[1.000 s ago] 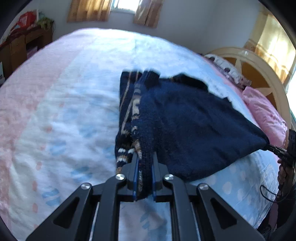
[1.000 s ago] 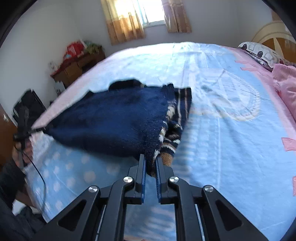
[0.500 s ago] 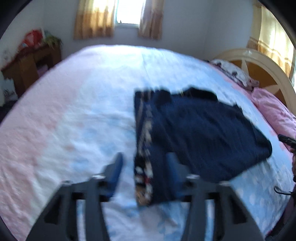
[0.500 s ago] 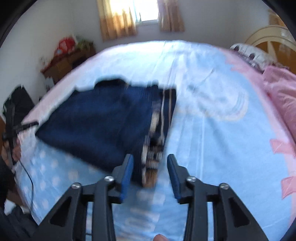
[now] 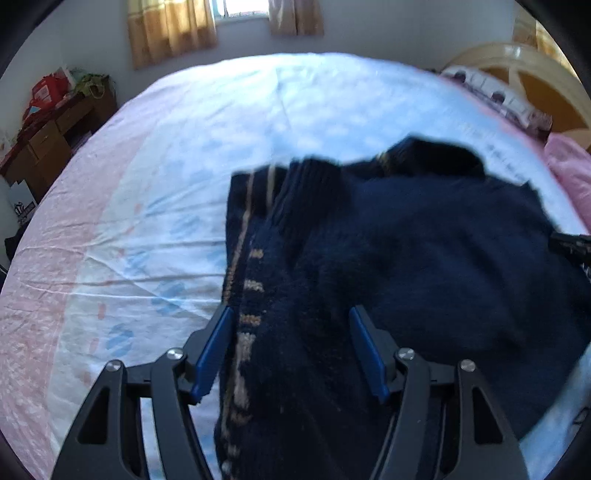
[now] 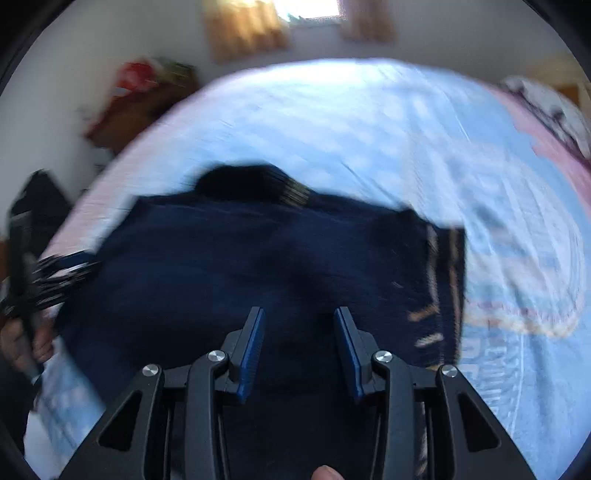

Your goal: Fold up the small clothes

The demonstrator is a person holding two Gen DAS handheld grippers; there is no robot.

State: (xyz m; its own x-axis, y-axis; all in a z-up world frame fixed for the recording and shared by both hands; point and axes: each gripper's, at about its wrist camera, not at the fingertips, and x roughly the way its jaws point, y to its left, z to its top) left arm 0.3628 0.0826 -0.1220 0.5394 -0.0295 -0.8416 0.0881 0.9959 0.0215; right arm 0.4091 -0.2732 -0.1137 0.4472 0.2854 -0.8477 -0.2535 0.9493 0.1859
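Observation:
A navy knitted sweater (image 5: 424, 266) with a beige patterned band lies spread on the bed (image 5: 184, 147). My left gripper (image 5: 291, 312) hovers over its patterned edge. Its jaws are opening, and the fabric shows beneath the gap with the blue pads clear of it. In the right wrist view, which is blurred, my right gripper (image 6: 299, 312) stands open above the middle of the sweater (image 6: 240, 266), gripping nothing. The other gripper shows at each view's edge: the right one (image 5: 570, 245) and the left one (image 6: 48, 280), with a hand (image 6: 33, 343) on its handle.
The bed (image 6: 369, 129) has a pale blue and pink sheet. A wooden desk (image 5: 48, 125) with red bags stands at the left wall. A cream headboard (image 5: 517, 74) and a pink pillow (image 5: 569, 166) are at the right. Curtains (image 5: 170, 29) flank a window at the back.
Both grippers were shut on the sweater's corners and have let go and opened. The sweater has dropped flat on the bed, and both grippers have moved in over it.

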